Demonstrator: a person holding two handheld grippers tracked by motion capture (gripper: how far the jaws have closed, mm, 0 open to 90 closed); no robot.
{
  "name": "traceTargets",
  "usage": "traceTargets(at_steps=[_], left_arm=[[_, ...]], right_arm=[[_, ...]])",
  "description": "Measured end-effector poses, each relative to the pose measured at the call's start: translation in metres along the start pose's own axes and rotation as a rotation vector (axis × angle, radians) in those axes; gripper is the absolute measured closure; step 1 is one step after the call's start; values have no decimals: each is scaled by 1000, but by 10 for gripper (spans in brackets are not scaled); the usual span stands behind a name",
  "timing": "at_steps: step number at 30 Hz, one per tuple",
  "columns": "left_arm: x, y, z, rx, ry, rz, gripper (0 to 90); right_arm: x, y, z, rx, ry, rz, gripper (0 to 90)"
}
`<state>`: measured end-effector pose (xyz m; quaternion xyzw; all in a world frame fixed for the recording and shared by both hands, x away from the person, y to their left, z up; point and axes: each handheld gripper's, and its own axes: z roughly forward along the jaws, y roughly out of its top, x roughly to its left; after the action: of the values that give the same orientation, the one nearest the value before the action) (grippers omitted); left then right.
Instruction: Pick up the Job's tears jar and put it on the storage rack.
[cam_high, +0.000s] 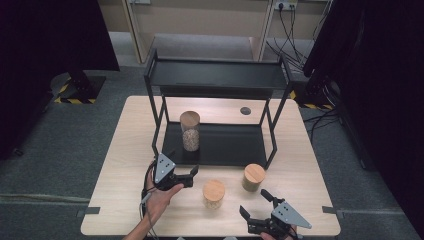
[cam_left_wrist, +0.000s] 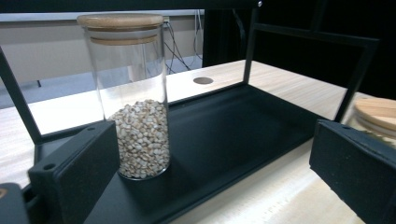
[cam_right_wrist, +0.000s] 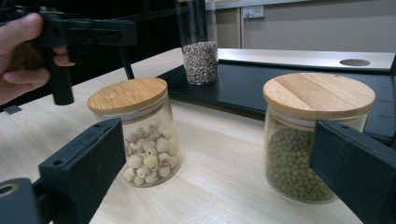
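My left claw (cam_high: 190, 176) gapes empty before the tall grain jar (cam_high: 190, 131) on the rack's lower shelf (cam_high: 235, 145). My right claw (cam_high: 256, 205) gapes empty near the green-bean jar (cam_high: 253, 177).

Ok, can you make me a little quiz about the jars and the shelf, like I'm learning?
1. True or false: the tall jar stands on the bottom shelf of the black rack.
2. How many jars sit on the wooden table outside the rack?
3. Which jar holds green beans? A) tall jar B) left short jar C) right short jar

Key: 1. True. 2. Two. 3. C. Both the left gripper and right gripper are open, holding nothing.
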<state>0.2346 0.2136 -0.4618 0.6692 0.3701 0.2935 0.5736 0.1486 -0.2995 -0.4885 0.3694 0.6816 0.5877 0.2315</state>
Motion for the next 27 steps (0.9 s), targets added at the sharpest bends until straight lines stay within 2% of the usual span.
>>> traceTargets(at_steps=[14, 27], left_arm=[[-10, -8, -28, -22, -38, 3, 12], [-17, -18, -47, -37, -63, 0, 12]], right_arm=[[0, 0, 0, -2, -2, 0, 44], [1, 0, 0, -1, -1, 0, 44]])
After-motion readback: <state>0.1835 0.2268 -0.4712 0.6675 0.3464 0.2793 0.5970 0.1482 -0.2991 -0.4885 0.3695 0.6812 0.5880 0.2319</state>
